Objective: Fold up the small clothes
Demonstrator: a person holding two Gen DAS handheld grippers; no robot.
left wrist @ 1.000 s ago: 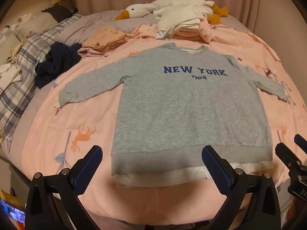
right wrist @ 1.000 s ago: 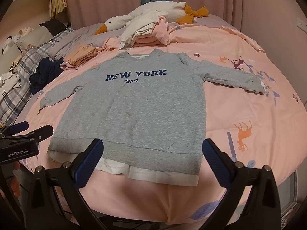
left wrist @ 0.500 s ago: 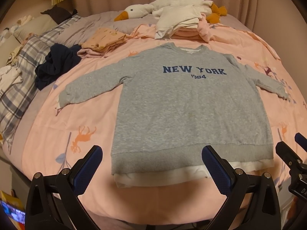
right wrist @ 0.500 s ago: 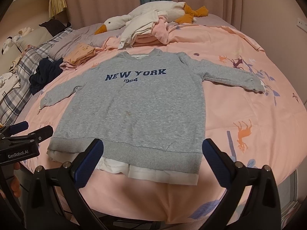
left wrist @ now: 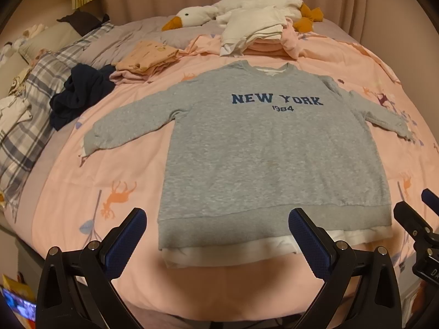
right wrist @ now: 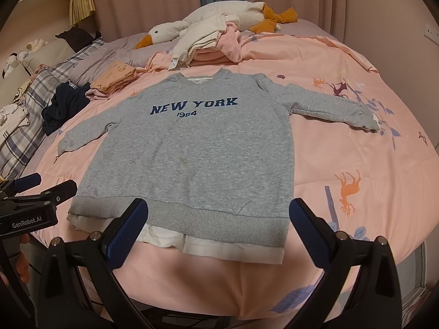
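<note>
- While we hold both tools short of the near edge of the bed, the grey long-sleeved sweatshirt printed "NEW YORK 1984" (left wrist: 271,148) (right wrist: 197,150) lies flat and face up on the pink animal-print duvet (left wrist: 120,170) (right wrist: 356,148), sleeves spread to either side, a white under-hem showing below its ribbed band.
- Our left gripper (left wrist: 216,235) hangs with its blue-padded fingers (left wrist: 124,242) wide apart and empty, just before the hem's left part; it also shows at the left edge of the right wrist view (right wrist: 41,185).
- Our right gripper (right wrist: 218,231) is likewise spread and holds nothing, in front of the hem's right part; part of it shows at the right edge of the left wrist view (left wrist: 419,219).
- Nothing lies on the sweatshirt or between it and our fingers.
- Beyond the collar sits a stack of folded cream and pink clothes (left wrist: 258,35) (right wrist: 208,46), close to the neckline.
- Behind that stack lies a white plush goose with an orange beak (left wrist: 197,16) (right wrist: 164,31).
- Left of the collar, a folded peach garment (left wrist: 145,59) (right wrist: 116,76) rests near the left sleeve.
- Farther left, a crumpled navy garment (left wrist: 79,93) (right wrist: 64,101) sits beside a blue-and-white plaid pillow (left wrist: 24,126) (right wrist: 27,126).
</note>
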